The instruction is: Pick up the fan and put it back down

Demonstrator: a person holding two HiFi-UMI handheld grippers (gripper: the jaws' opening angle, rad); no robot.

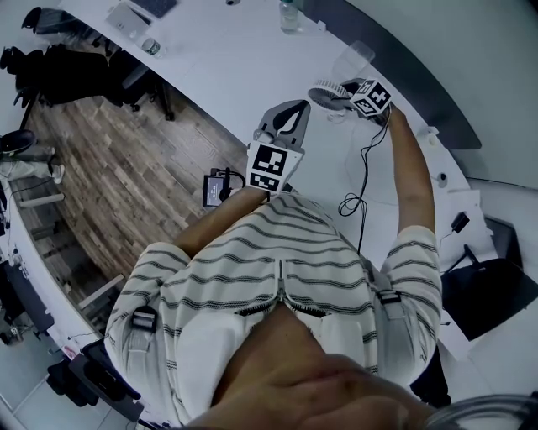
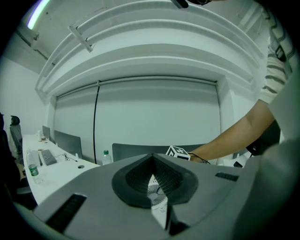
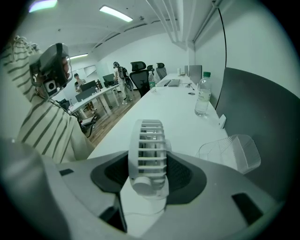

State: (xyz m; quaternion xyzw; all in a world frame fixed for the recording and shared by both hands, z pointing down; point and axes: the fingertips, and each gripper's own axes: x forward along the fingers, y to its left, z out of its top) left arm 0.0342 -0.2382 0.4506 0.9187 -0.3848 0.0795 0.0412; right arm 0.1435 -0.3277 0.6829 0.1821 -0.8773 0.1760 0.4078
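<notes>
A small white fan (image 1: 329, 91) with a slatted grille sits over the white table (image 1: 235, 59), and my right gripper (image 1: 343, 95) is shut on it. In the right gripper view the fan (image 3: 147, 154) fills the space between the dark pads (image 3: 185, 173). Whether its base touches the table I cannot tell. My left gripper (image 1: 290, 113) hangs just left of the fan, shut and holding nothing. In the left gripper view the left gripper's (image 2: 152, 161) jaws meet at the tip, and the fan (image 2: 154, 191) shows through a slit below.
A clear plastic container (image 1: 353, 57) (image 3: 234, 152) lies just beyond the fan. A water bottle (image 1: 289, 17) (image 3: 202, 96) stands farther along the table by a grey partition (image 3: 253, 108). A black cable (image 1: 363, 168) trails across the table towards me. Office chairs (image 1: 50, 67) stand on the wooden floor at left.
</notes>
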